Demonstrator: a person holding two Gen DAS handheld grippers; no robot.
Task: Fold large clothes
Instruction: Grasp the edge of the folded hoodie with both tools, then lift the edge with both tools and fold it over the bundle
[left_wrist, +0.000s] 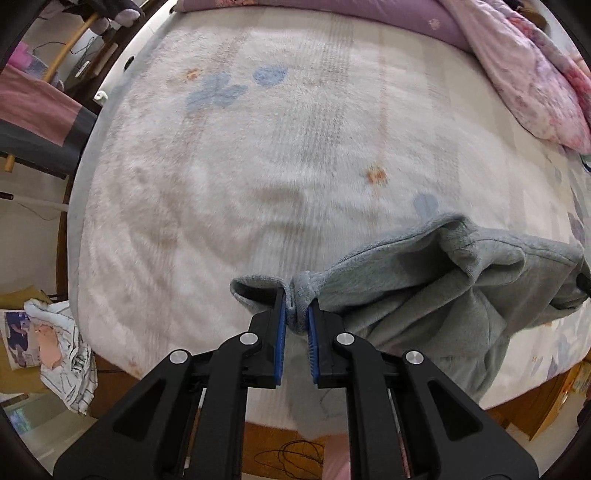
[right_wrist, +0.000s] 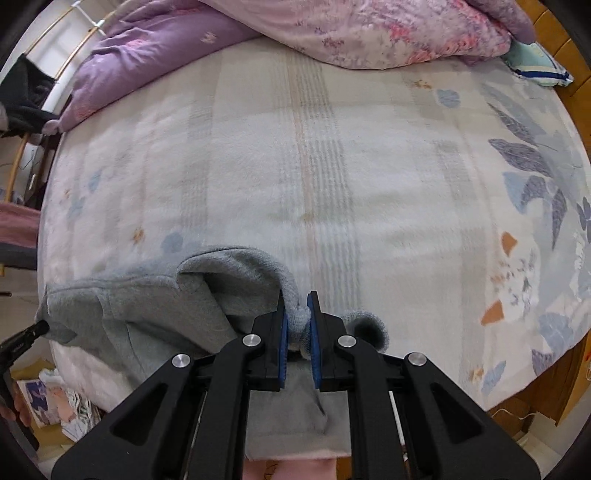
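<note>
A grey fleece garment hangs stretched above the near edge of the bed, held at two points. My left gripper is shut on a bunched edge of it, blue pads pinching the cloth. The rest of the cloth runs off to the right and sags down over the bed's edge. In the right wrist view my right gripper is shut on another bunched edge of the same grey garment, which spreads to the left. The tip of the left gripper shows at that far left end.
The bed carries a pale fluffy blanket with faint stripes and blue flowers. A purple quilt and a pink floral duvet are heaped at its far side. A striped cloth and papers lie on the floor at left. A cable lies on the wooden floor.
</note>
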